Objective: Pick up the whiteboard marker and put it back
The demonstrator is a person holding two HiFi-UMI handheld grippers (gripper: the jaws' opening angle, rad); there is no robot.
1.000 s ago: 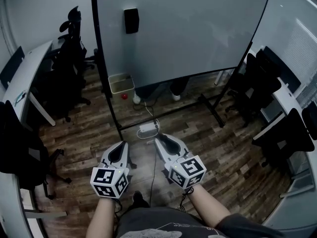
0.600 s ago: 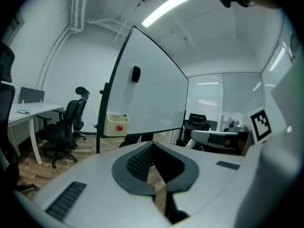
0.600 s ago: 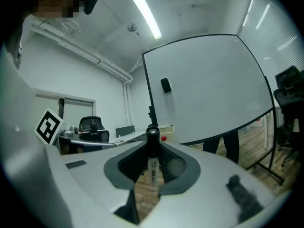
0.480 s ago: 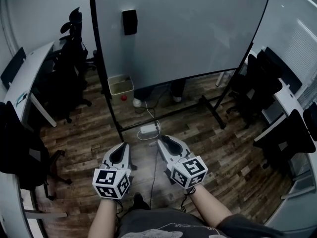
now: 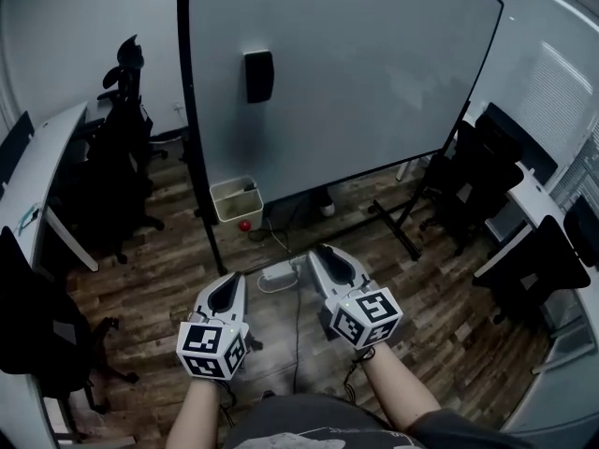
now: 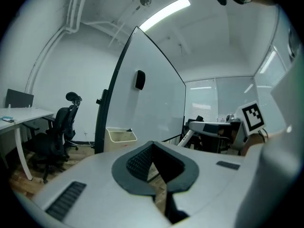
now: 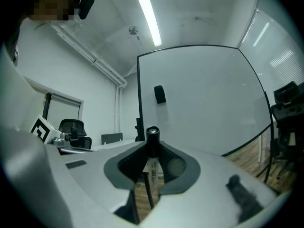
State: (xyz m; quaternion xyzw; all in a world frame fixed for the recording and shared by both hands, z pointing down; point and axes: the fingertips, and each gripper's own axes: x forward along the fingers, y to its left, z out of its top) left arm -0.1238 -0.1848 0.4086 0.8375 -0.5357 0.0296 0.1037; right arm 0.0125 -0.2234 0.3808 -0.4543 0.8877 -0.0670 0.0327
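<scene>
Office, whiteboard (image 5: 356, 73) ahead: right hand-held gripper (image 5: 322, 251) pinches marker (image 7: 152, 151). Pickup done, put-back still to do. Left hand-held gripper (image 5: 232, 277) closed, empty.

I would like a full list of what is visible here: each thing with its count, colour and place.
whiteboard: one, white with black frame, standing ahead
box: one, black, on the whiteboard, upper left
bin: one, cream, on the floor at the board's left leg
ball: one, red, on the floor beside the bin
power strip: one, white, on the floor before the grippers
chairs: several, black, left and right
desks: two, white, far left and far right
floor: brown wood
marker: one, black cap, between the right gripper's fingers
left gripper: white, fingers together, empty
right gripper: white, holding the marker
</scene>
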